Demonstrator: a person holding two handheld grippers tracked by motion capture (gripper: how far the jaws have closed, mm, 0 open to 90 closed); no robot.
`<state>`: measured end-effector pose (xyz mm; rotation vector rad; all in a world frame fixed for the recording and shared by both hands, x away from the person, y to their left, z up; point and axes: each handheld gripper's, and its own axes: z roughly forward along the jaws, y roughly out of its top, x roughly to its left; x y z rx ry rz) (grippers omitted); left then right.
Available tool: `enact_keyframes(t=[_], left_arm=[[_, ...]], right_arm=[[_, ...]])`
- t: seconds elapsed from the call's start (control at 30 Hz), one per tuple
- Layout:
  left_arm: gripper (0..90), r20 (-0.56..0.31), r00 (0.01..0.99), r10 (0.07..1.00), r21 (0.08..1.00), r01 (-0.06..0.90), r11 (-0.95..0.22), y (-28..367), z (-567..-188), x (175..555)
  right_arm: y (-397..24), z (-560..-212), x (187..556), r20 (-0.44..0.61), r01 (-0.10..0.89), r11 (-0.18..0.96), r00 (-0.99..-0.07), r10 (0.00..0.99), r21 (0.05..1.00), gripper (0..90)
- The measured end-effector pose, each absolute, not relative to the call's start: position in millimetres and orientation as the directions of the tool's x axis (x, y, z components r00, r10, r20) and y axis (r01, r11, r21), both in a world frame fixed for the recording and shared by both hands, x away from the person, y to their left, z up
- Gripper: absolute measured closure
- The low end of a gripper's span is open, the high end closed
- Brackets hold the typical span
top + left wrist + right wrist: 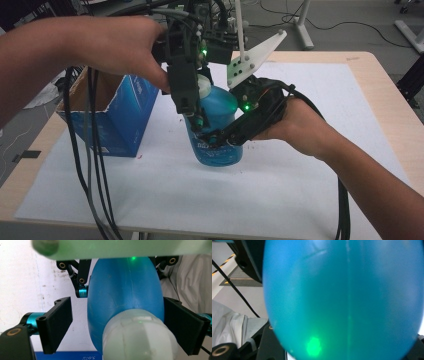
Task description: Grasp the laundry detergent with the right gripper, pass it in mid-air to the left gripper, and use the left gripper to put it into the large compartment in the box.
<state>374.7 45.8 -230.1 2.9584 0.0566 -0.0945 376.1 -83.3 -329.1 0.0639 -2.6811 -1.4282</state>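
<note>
While standing upright at the centre of the high view on the white sheet [280, 185] covering the pale wooden table [385, 95], translucent blue plastic bottle [216, 131] with a white cap [204, 86], clamped low on its body by the right gripper [220, 137]. Reaches in from the right of the frame, held by the right hand [295, 125], jaws pressed shut on the bottle's lower part. Seen from the right gripper view as a blue wall of plastic [342, 297] close to the lens, a green light spot near the bottom.

Above it, coming down from the upper left of the high view, left gripper [200, 112] in the left hand [125, 47], pointing down over the bottle's top. From the left gripper view, black jaws on either side of the bottle [125, 292] and its white cap [138, 337]: left jaw clearly apart, right one close to the blue wall, possibly touching, hard to tell. Counted as open, not yet gripping.

Left of the bottle in the high view, open blue cardboard box [112, 117], near but apart from it
</note>
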Motion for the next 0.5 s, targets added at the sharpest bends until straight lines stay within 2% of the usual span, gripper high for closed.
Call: enact_keyframes(t=[0.5], left_arm=[[22.9,-0.079,0.997,0.016,0.189,0.031,-0.982,45.9,-229.7,374.3]], right_arm=[[-82.6,-326.6,375.9,0.068,0.008,0.549,-0.994,-0.09,0.836,44.3]])
